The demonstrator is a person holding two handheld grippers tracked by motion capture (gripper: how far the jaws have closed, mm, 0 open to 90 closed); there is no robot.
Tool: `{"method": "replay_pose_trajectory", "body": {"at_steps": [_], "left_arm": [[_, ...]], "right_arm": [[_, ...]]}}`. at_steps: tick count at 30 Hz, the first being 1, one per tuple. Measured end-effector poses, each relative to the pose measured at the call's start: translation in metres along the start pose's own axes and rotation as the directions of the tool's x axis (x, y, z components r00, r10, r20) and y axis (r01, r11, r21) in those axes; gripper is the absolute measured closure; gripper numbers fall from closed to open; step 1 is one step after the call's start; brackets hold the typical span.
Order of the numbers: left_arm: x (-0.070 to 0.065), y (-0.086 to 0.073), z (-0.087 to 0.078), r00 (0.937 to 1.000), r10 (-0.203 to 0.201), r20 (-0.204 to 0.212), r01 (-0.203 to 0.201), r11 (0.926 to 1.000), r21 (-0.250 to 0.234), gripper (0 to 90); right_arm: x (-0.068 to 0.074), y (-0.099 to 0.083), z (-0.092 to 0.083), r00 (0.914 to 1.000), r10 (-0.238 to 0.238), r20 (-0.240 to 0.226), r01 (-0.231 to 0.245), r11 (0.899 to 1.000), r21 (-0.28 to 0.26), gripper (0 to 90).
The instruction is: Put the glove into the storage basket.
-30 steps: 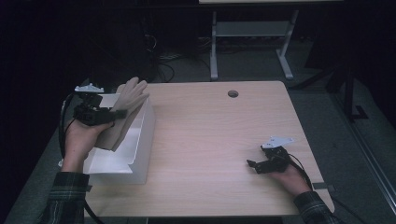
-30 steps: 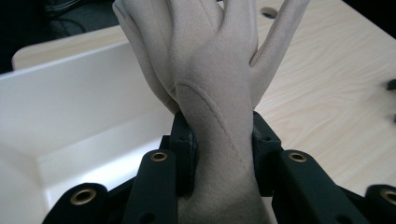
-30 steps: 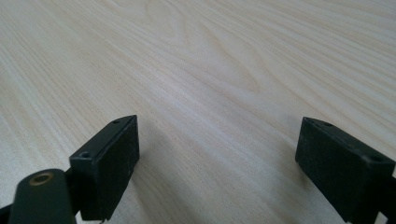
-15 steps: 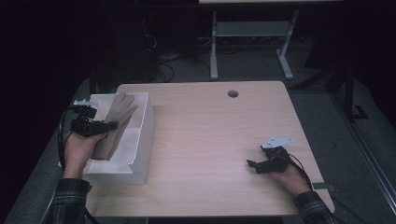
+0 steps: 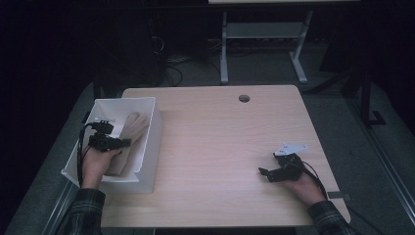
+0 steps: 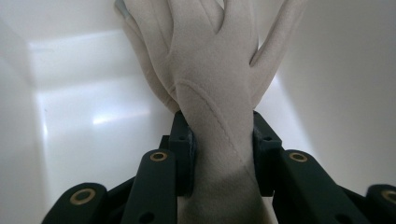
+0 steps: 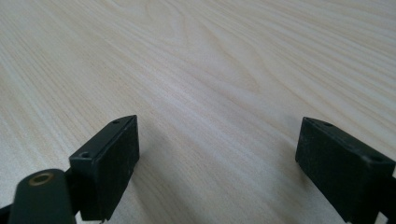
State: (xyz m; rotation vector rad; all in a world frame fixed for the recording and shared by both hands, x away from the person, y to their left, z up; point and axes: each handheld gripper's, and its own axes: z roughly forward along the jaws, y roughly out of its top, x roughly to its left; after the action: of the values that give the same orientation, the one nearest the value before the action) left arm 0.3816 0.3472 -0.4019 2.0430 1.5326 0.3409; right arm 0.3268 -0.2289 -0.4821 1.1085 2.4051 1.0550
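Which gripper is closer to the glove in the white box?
Left. The left gripper has its jaws clamped on the glove inside the white box. The right gripper sits open, far across the table.

The high view looks forward and down over the whole table [image 5: 220,147] from the person's side. The left gripper view sits close inside the bin [image 6: 65,116], shared with the high view. The right gripper view skims the tabletop.
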Motion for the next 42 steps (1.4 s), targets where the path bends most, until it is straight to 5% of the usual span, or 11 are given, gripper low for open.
{"method": "replay_pose_trajectory", "body": {"at_steps": [11,14,17,23,31,42], "left_arm": [[0.005,-0.007,0.017,0.9998,-0.016,0.009,0.016,0.9982,0.057,63.9],[0.007,-0.009,0.020,0.9996,-0.028,0.005,0.027,0.9972,0.069,57.3],[0.008,-0.008,0.021,0.9998,-0.018,0.000,0.018,0.9976,0.066,40.5],[0.006,-0.003,0.012,0.9988,-0.006,-0.049,0.007,0.9998,0.020,20.5],[-0.008,0.023,-0.023,0.9983,0.041,-0.041,-0.043,0.9972,-0.061,19.6],[-0.043,0.054,-0.052,0.9926,0.116,0.034,-0.110,0.9835,-0.143,19.3]], "right_arm": [[0.000,0.000,0.000,1.0000,0.000,0.000,0.000,1.000,0.000,12.8],[0.000,0.000,0.000,1.0000,0.000,0.000,0.000,1.000,0.000,12.8],[0.000,0.000,0.000,1.0000,0.000,0.000,0.000,1.000,0.000,12.8],[0.000,0.000,0.000,1.0000,0.000,0.000,0.000,1.000,0.000,12.8],[0.000,0.000,0.000,1.0000,0.000,0.000,0.000,1.000,0.000,12.8],[0.000,0.000,0.000,1.0000,0.001,0.001,-0.001,1.000,0.000,12.8]]}}
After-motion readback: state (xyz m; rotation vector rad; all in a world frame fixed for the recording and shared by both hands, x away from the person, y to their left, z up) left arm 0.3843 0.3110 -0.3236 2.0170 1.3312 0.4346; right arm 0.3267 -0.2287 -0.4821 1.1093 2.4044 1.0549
